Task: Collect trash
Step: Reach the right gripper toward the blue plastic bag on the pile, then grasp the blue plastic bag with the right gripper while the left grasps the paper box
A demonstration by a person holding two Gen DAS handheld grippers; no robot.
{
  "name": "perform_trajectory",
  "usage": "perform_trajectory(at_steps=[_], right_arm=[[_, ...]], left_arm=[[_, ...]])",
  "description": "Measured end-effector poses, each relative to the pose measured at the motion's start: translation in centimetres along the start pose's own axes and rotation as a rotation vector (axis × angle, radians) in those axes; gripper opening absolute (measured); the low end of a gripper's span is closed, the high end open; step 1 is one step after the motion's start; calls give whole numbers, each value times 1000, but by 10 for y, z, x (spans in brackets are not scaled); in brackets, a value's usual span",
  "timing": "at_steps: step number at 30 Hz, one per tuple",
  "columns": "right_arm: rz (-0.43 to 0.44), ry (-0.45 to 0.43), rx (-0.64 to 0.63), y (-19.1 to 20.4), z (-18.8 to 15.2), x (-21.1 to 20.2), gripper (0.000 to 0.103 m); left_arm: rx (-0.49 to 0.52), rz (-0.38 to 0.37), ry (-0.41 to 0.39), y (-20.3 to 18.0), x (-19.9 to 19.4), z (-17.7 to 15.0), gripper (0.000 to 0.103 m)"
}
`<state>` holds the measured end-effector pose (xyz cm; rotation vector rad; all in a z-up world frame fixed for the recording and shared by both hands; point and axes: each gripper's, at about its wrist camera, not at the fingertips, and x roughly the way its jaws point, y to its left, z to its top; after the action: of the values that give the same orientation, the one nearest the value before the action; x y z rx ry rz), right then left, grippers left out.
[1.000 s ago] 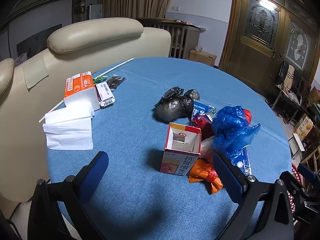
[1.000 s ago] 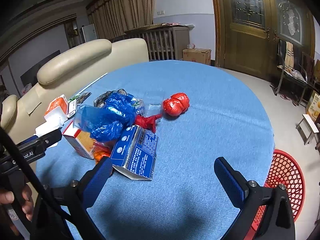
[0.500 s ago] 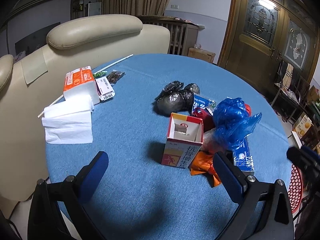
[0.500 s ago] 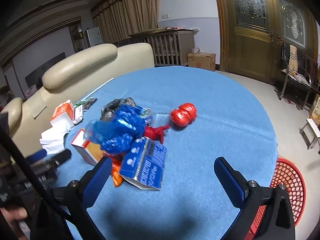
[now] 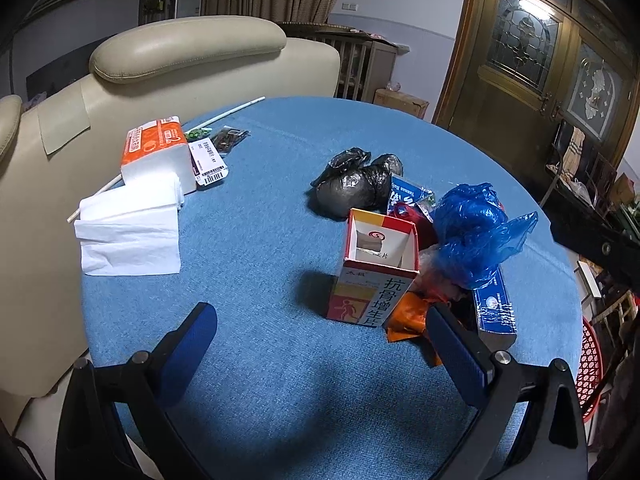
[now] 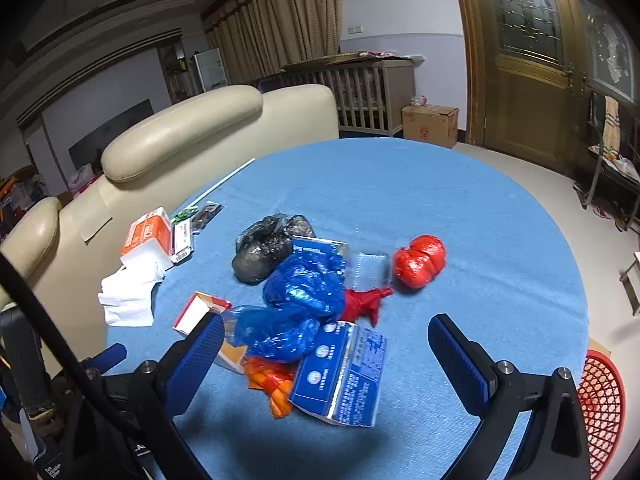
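Trash lies in a loose pile near the middle of the round blue tabletop [image 6: 460, 208]. In the pile, a crumpled blue plastic bag [image 6: 304, 284] rests on top of the other things. A black plastic bag [image 6: 264, 248] sits at the far left of the pile, and a red bundle [image 6: 420, 260] sits at its right, a little apart. An open medicine box [image 5: 376, 272] stands upright at the near left side, touching the blue bag. A flat blue carton [image 6: 340, 376] lies at the near edge of the pile, with an orange wrapper [image 6: 272, 384] just beside it on the left. Well apart, at the left edge of the tabletop, are a tissue pack [image 5: 156, 156] and loose white tissues [image 5: 128, 236]. A red basket [image 6: 600, 404] stands on the floor at the near right.

The left gripper [image 5: 320, 344] hovers near the medicine box, its fingers [image 5: 192, 344] wide open and holding nothing. The right gripper [image 6: 324, 352] hovers over the blue carton, its fingers [image 6: 460, 364] also wide open and empty.
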<state>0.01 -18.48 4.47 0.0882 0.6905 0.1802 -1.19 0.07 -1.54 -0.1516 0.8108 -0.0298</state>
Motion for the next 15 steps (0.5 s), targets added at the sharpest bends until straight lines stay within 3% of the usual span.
perform_trajectory(at_steps=[12, 15], right_arm=[[3, 20, 5, -2, 2, 8, 103], [46, 61, 13, -1, 8, 24, 103]], left_arm=[[10, 0, 3, -3, 4, 1, 103], [2, 7, 0, 2, 4, 1, 103]])
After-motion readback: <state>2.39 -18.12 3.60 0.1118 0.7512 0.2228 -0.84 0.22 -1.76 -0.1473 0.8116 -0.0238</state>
